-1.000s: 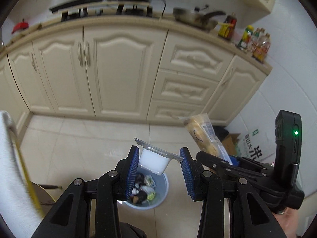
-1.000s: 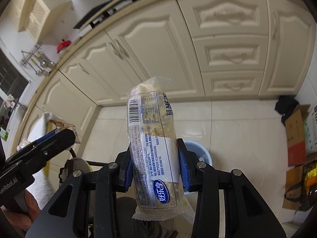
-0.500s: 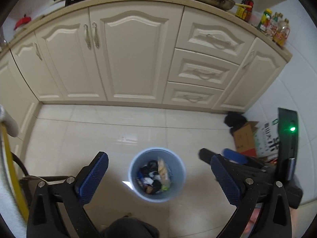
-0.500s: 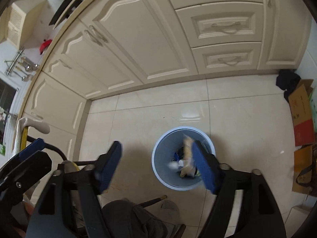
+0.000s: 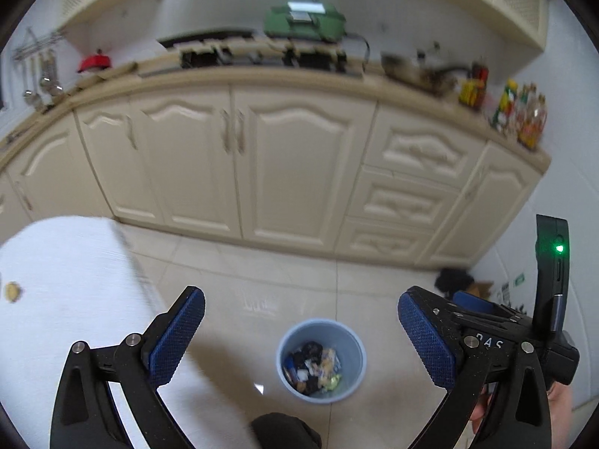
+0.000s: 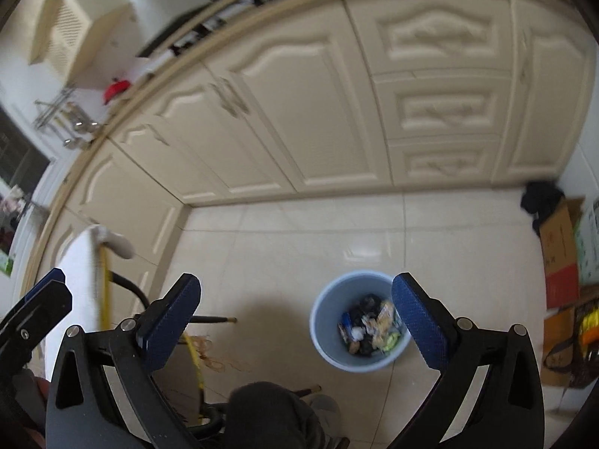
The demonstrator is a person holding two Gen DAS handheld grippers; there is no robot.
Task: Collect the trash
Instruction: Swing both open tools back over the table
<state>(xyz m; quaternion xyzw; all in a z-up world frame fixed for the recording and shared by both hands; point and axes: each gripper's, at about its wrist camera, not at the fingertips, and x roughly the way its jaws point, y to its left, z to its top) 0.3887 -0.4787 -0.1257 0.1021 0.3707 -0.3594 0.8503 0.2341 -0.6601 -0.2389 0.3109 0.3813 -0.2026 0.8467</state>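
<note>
A pale blue waste bin (image 5: pixel 285 351) stands on the tiled floor, holding mixed trash (image 5: pixel 314 368) with wrappers and dark scraps. My left gripper (image 5: pixel 299 299) hangs above it, open and empty, the bin showing between its blue pads. In the right wrist view the same bin (image 6: pixel 318 321) and its trash (image 6: pixel 370 327) sit beside the right finger. My right gripper (image 6: pixel 295 282) has its jaws opening wide with nothing between them. The right gripper's body, with a green light (image 5: pixel 554 280), shows at the right edge of the left wrist view.
Cream kitchen cabinets (image 5: pixel 239 172) run along the back. Cardboard boxes (image 6: pixel 561 254) and a dark bundle (image 6: pixel 541 194) stand at the right wall. A white cloth-covered surface (image 5: pixel 63 280) lies to the left. A person's dark knee (image 6: pixel 269 411) and a yellow-framed stool (image 6: pixel 194 351) are below.
A second ago the left gripper held a white cup and the right a bread packet over the bin. Both jaws opened, the items dropped into the bin, and both hands rose.
</note>
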